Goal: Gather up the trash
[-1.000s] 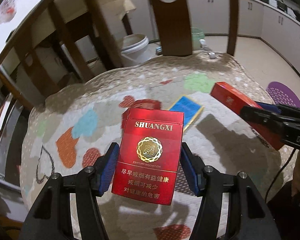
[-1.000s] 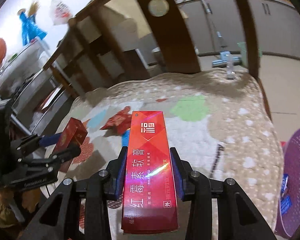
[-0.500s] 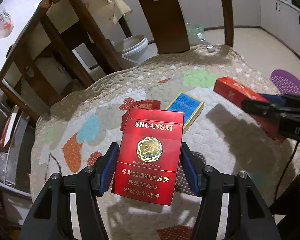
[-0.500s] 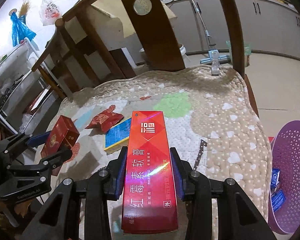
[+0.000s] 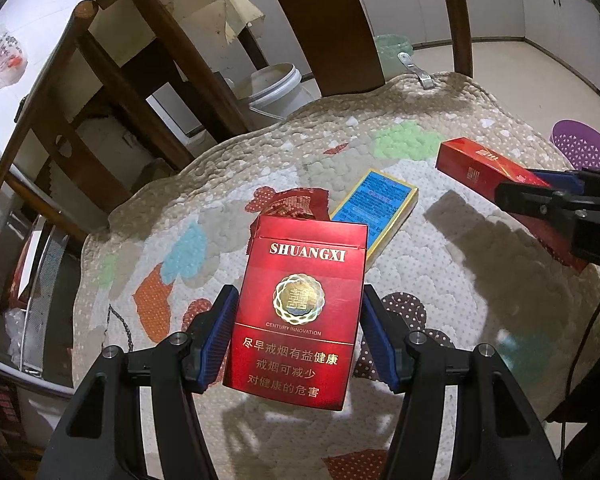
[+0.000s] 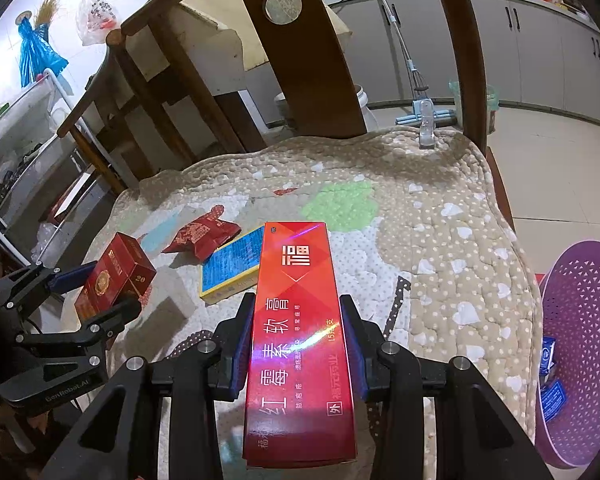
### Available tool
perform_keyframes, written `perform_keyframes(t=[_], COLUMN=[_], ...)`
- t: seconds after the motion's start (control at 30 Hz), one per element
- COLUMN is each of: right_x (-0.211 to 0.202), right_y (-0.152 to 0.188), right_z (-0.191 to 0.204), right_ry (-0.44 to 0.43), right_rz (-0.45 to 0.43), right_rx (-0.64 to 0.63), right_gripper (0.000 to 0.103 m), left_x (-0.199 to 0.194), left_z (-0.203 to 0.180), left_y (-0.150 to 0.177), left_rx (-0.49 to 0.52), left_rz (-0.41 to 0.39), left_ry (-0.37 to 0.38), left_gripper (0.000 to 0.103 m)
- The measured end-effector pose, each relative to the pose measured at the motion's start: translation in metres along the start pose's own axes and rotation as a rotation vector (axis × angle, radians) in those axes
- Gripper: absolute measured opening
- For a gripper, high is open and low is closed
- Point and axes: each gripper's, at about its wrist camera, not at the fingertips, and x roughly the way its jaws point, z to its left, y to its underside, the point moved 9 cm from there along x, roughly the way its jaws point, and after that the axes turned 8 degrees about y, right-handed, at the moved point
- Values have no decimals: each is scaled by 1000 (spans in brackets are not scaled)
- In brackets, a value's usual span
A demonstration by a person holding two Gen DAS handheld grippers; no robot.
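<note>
more of the purple basket (image 6: pixel 580 352) and blue box (image 6: pixel 232 264) shows beside right tool (image 6: pixel 298 344).

A glossy red Shuangxi cigarette pack (image 5: pixel 296 312) and a long red cardboard box (image 6: pixel 298 344) are held aloft; a blue yellow-edged flat box (image 6: pixel 232 264) and crumpled red wrapper (image 6: pixel 200 236) lie touching on the quilted cushion.

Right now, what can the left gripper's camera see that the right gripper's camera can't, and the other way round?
Only the left wrist view shows the front of the red cigarette pack with its gold emblem, clamped in the left gripper.

Only the right wrist view shows the inside of the purple basket, which already holds small blue packets, plus the mop behind the chair.

Both show the quilted cushion, the blue box and crumpled red wrapper lying on it, and the long red box held in the right gripper.
</note>
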Motion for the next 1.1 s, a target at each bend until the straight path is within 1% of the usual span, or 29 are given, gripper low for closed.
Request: perform_keyframes(t=[0.6, 0.8, 1.1], right_x=[-1, -5, -14], right_y=[0, -1, -1], right_z=[-7, -12, -32], right_ry=[5, 10, 27], right_rz=[-2, -9, -25], right_rx=[16, 33, 85], right_gripper=[43, 43, 43], left_x=[7, 8, 7], left_z=[-6, -13, -32], left_y=[2, -3, -17], left_rx=[14, 29, 64], left_rz=[25, 20, 1], left_ry=[15, 25, 44], left_gripper=[60, 60, 60])
